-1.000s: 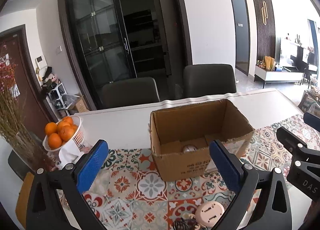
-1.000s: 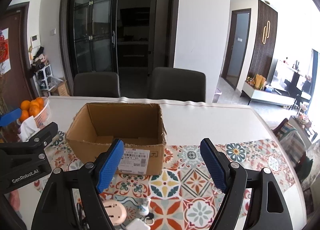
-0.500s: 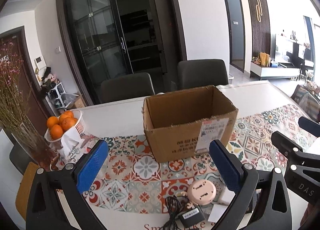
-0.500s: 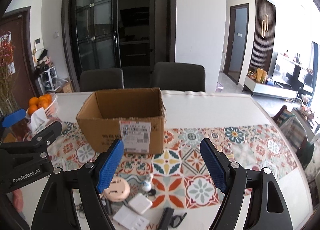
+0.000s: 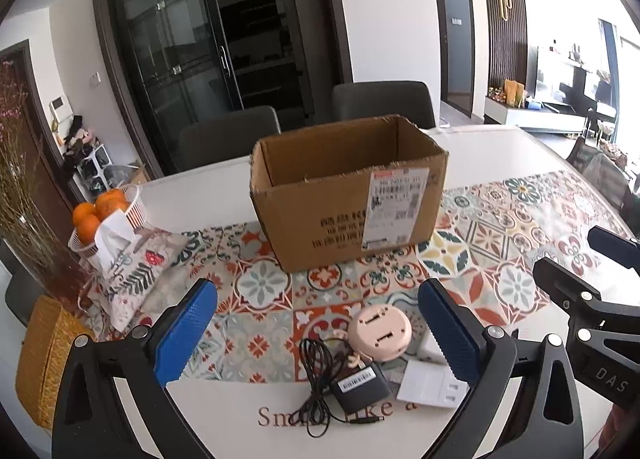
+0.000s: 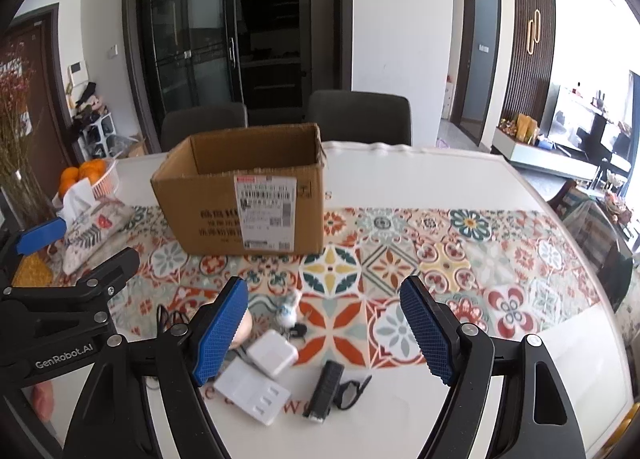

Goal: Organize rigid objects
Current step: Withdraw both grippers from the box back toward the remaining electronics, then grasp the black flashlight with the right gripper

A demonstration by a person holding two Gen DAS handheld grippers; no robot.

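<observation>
Tissue pouch (image 5: 132, 271) and orange basket (image 5: 106, 211) sit along the left edge of the table (image 5: 224, 419); both stay out of the work and need no handling.

Left gripper (image 5: 316, 333) hovers above the near edge with its jaws spread wide and nothing between them. Below it lies the black power adapter (image 5: 360, 383) with its cord (image 5: 316, 375) looped loosely on the left side. Judged next step: select one item from the cluster and carry it to the cardboard box (image 5: 348, 195), which stands open-topped toward the far edge, well apart from the cluster.

Grasp the adapter across its rigid body, not by the cord; a trailing cord is likely to drag neighbouring items. Just beside the adapter, toward the box, rests the round pink device (image 5: 379, 333), touching or overlapping the flat white pieces on its right. Its disc shape probably calls for a grip across the full width, jaws kept level.

Right gripper (image 6: 326, 333) is likewise spread and holds nothing. In its view, from the left: the white multi-slot block (image 6: 254, 389), the white square charger (image 6: 273, 353), a small blue-and-white trinket (image 6: 289, 309) nearer the box, and the black bar-shaped device (image 6: 326, 389) with a strap (image 6: 352, 389) attached.

Take the outermost item first, so that the closing fingers do not nudge adjacent pieces. Lift clear of the box rim before release; the contents of the box are not visible from here.
</observation>
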